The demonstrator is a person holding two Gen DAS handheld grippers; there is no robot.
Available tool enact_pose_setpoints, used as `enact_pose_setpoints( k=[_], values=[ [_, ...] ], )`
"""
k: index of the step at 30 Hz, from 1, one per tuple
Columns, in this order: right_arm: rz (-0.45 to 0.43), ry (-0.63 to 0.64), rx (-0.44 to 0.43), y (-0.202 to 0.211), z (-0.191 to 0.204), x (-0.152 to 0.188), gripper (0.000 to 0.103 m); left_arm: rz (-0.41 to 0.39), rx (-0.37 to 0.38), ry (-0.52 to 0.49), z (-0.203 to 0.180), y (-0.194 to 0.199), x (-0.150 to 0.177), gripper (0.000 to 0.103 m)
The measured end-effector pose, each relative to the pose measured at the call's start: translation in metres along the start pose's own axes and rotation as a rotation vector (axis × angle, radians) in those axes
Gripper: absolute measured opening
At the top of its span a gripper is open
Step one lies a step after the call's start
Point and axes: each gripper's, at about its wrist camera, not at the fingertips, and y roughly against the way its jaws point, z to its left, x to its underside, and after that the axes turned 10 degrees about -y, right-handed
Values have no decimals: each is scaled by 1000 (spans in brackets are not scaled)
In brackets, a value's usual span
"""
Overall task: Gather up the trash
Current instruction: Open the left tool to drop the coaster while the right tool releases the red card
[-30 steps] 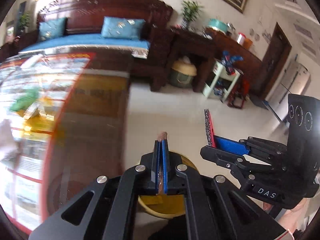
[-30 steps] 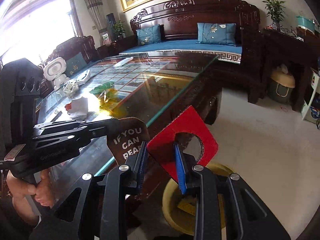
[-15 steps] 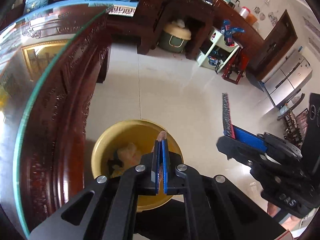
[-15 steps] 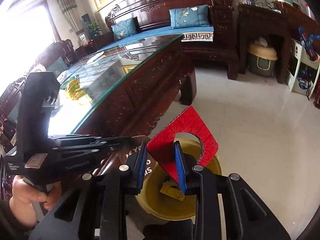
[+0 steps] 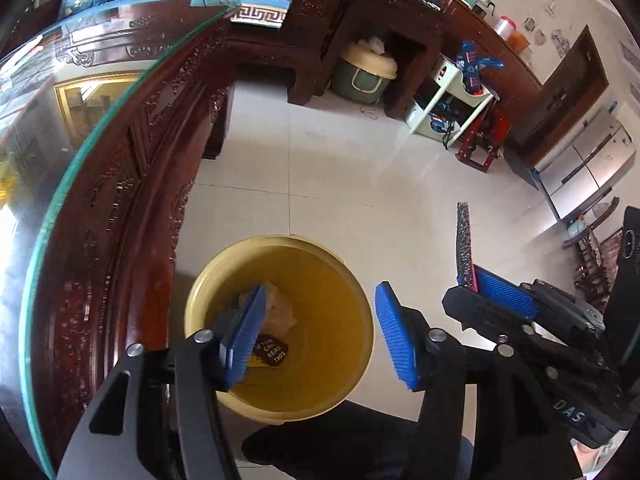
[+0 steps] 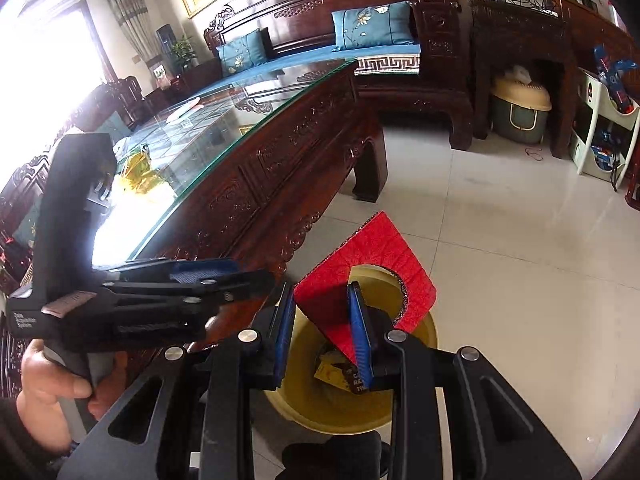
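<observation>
A yellow bin (image 5: 352,280) stands on the floor beside the table; it also shows in the right wrist view (image 6: 416,324). My left gripper (image 5: 320,336) is open and empty right above the bin. A brown tag printed "READ THIS" (image 5: 272,353) lies inside the bin with crumpled paper (image 5: 280,312). My right gripper (image 6: 324,332) is shut on a red cardboard piece (image 6: 372,248) with a round cut-out, held over the bin's rim. The right gripper also shows at the right of the left wrist view (image 5: 492,292), with the cardboard edge-on (image 5: 464,248).
A carved dark wooden table with a glass top (image 5: 80,168) rises left of the bin; more wrappers lie on it (image 6: 140,176). White tiled floor (image 5: 360,168) spreads beyond. A sofa (image 6: 360,40), side cabinets and a white shelf (image 5: 452,92) stand at the back.
My left gripper tilted down over the bin and opened; the brown tag it held now lies inside the bin. The right gripper moved over the bin, still holding the red cardboard.
</observation>
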Motion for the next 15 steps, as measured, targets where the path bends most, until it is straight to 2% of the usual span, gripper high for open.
enact_pose_setpoints(
  k=[3,9,11,13,15],
  values=[
    [13,10,-2,-5,3,-1,26,5,-28,9,6,10,1,66],
    [52,35,-8,-23,15,-2,26,-11,-53,43,19,31,2,69],
    [71,40,-9,-30,19,-3,27,-24,-73,42,23,40,2,73],
    [91,40,0,-38,22,-5,28,-37,-97,42,26,48,1,82],
    [103,43,6,-45,26,-7,37,-53,-128,41,29,57,0,85]
  ],
)
